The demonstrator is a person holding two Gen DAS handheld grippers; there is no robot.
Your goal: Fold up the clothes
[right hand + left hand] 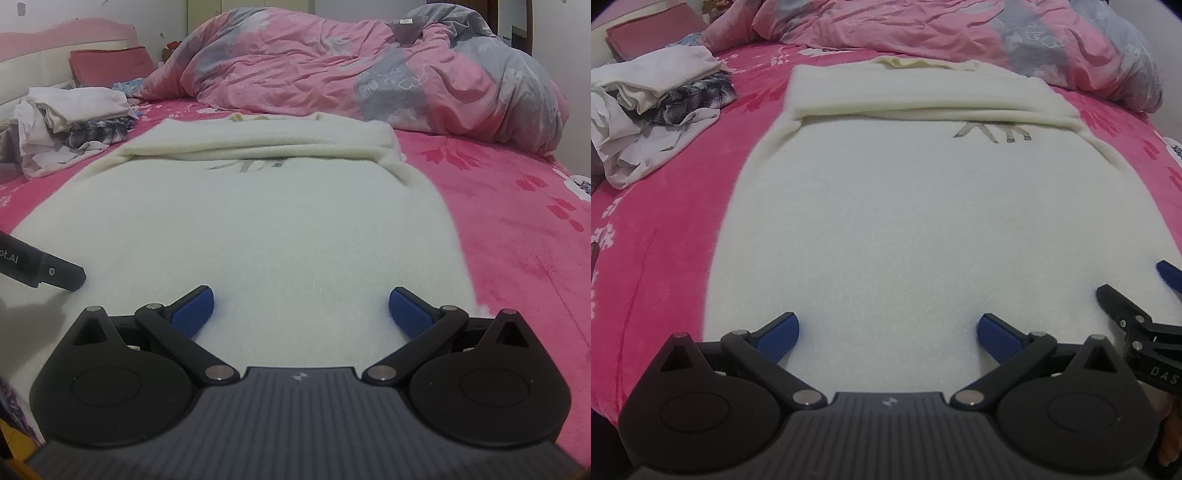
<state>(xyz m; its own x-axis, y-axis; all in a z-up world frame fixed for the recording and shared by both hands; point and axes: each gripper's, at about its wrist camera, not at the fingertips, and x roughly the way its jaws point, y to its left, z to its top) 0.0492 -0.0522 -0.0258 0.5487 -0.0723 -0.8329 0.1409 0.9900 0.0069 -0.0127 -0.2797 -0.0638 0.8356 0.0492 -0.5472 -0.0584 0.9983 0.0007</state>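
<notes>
The cream sweater (886, 221) lies flat on the bed (665, 240), sleeves already folded across; the bottom fold remains. Left claw (888, 332) and right claw (301, 310) hover released at the near hem.

Soft, even indoor light fills both wrist views, dim and slightly cool — no glare, no hard highlights. The white sweater (905, 221) reads flat and low in contrast, its weave smeared by mild blur. A faint grey shadow lies beside the left tongs (66, 275) in the right view. Fisheye bending curves the bed (517, 240) outward — the corners darken to black.
</notes>
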